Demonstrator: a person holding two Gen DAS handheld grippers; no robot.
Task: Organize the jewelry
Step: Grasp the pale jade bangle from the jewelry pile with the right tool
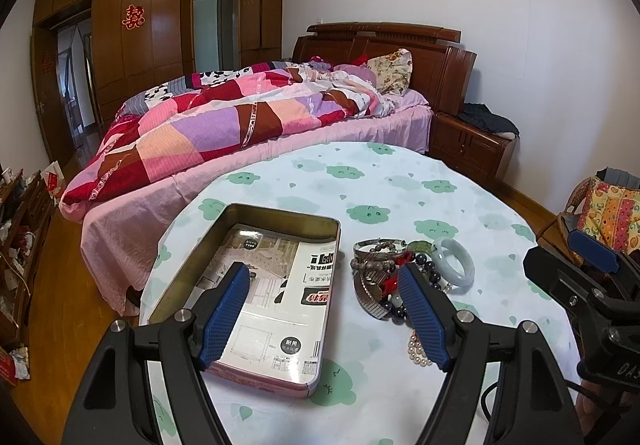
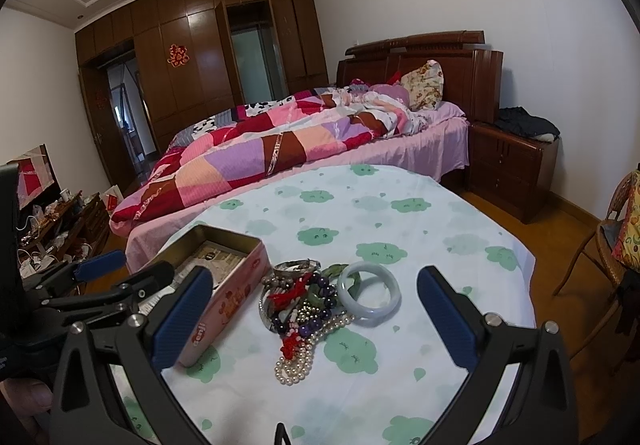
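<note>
A pile of jewelry (image 2: 304,297) lies on the round table: a pale jade bangle (image 2: 369,293), silver bangles, dark bead bracelets, red pieces and a pearl strand (image 2: 298,359). The pile also shows in the left wrist view (image 1: 384,273), with the jade bangle (image 1: 454,261) at its right. An open pink tin box (image 1: 256,293), lined with printed paper, sits left of the pile; it also shows in the right wrist view (image 2: 224,285). My left gripper (image 1: 324,309) is open and empty above the tin's right side. My right gripper (image 2: 316,321) is open and empty, just short of the pile.
The table (image 2: 400,229) has a white cloth with green cloud prints. A bed (image 1: 240,125) with a patchwork quilt stands behind it. A wooden nightstand (image 2: 512,169) is at the back right, a wicker chair (image 2: 616,245) at the right, cluttered shelves (image 1: 20,245) at the left.
</note>
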